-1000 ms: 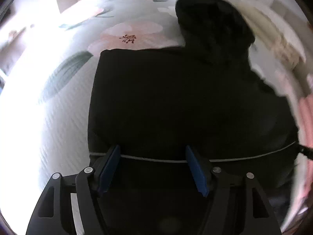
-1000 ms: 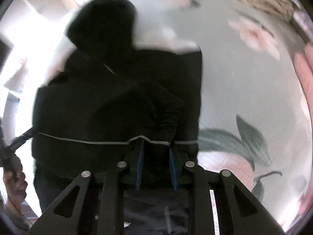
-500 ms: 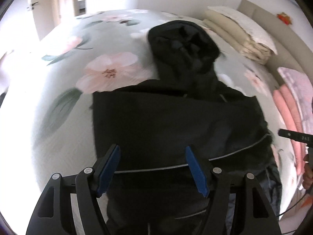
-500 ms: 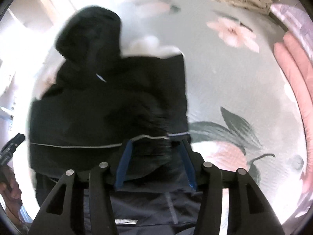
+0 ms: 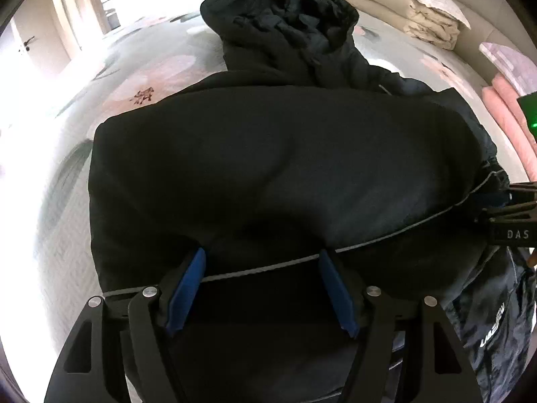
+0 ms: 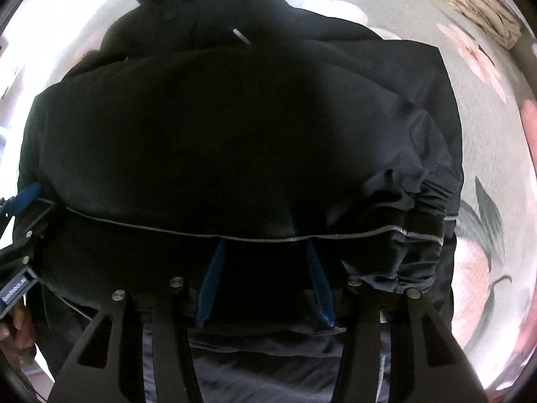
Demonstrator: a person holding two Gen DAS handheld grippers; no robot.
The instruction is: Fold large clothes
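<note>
Both wrist cameras sit low and very close over the black jacket (image 5: 275, 174), facing along it toward its hood (image 5: 282, 20) and the bed's (image 5: 141, 77) far edge; both share the jacket's grey-piped hem (image 6: 188, 228)

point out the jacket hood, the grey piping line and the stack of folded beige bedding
jacket hood (image 5: 285, 16), left wrist view, on its crumpled dark lining
grey piping line (image 5: 386, 239), left wrist view, on the stretch right of the gripper fingers
folded beige bedding (image 5: 429, 23), left wrist view, on the stack's front folds
</note>
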